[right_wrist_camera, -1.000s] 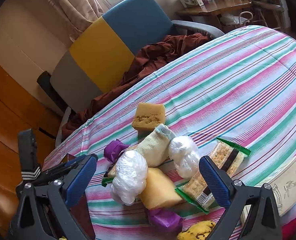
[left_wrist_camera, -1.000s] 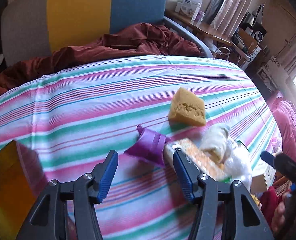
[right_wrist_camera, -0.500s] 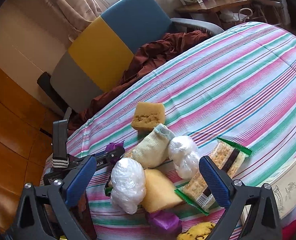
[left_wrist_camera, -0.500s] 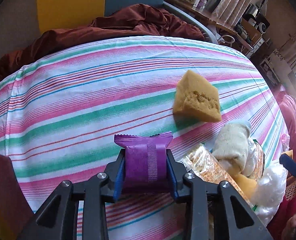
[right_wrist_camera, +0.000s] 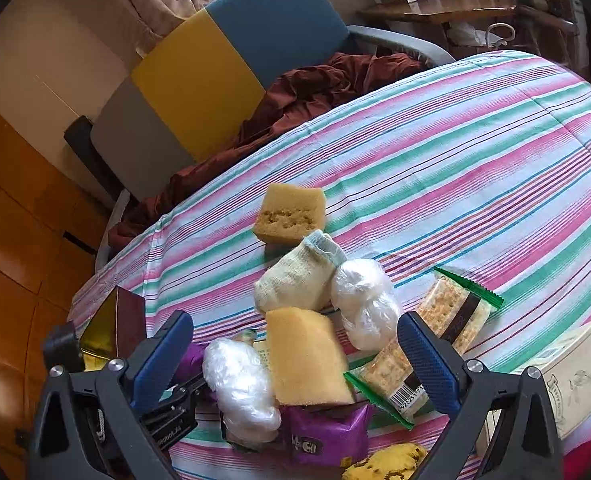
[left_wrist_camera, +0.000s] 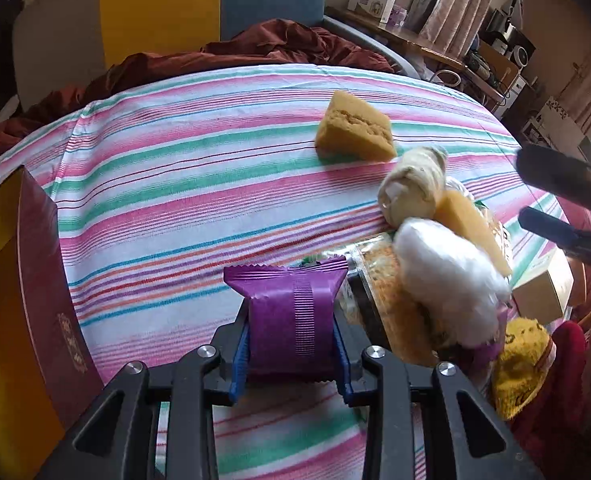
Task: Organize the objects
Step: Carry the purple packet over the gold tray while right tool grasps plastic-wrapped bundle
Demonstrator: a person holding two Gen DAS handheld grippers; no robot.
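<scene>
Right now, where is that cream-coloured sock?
In the right wrist view the cream sock lies mid-pile on the striped tablecloth, just below the lone yellow sponge, touching a white plastic-wrapped bundle.

Blue/yellow/grey chair point(right_wrist_camera: 223, 64) w/ maroon cloth point(right_wrist_camera: 307, 96), wood desk point(right_wrist_camera: 435, 8) behind

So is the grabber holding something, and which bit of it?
The left gripper pinches the purple snack packet by its two sides. The right gripper is open, holding nothing.
</scene>
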